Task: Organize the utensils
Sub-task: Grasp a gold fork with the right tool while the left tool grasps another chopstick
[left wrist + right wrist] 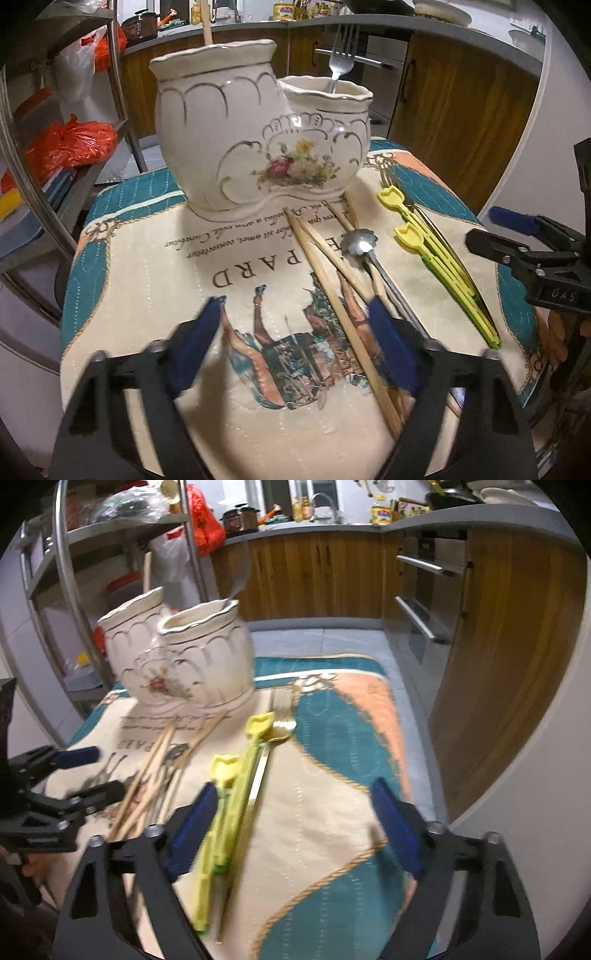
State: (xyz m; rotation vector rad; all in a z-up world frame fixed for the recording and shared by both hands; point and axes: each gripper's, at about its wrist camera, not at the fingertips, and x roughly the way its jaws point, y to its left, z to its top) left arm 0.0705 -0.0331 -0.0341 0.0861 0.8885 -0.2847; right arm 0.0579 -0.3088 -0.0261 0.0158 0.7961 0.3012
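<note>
A white ceramic utensil holder (258, 140) with two joined pots and a flower print stands at the upper middle of the left wrist view, on a printed placemat (155, 280) with teal borders. A fork (341, 55) stands tines up in the smaller right pot, and a pale wooden stick (207, 22) rises from the taller left pot.

Below the holder, in the centre of that view, wooden chopsticks (332, 280) lie fanned out on the mat, with a small metal spoon (357, 242) resting across them, its scalloped bowl toward the holder. Just to the right lie yellow-green plastic utensils (436, 251) with spade-shaped heads, side by side.

The left gripper (295, 339) hangs low over the mat at the bottom of its view, jaws apart; its right blue pad sits over the chopsticks and the spoon handle, but nothing is pinched between the pads.

In the right wrist view the right gripper (295, 827) is at the bottom centre, jaws likewise apart and holding nothing. The yellow-green utensils (225, 794) and a gold-coloured spoon (280, 729) run up from just beside its left pad. The holder (177, 653) sits at upper left of this view, and the left gripper (85, 771) shows at the left edge beside the chopsticks (147, 775).
</note>
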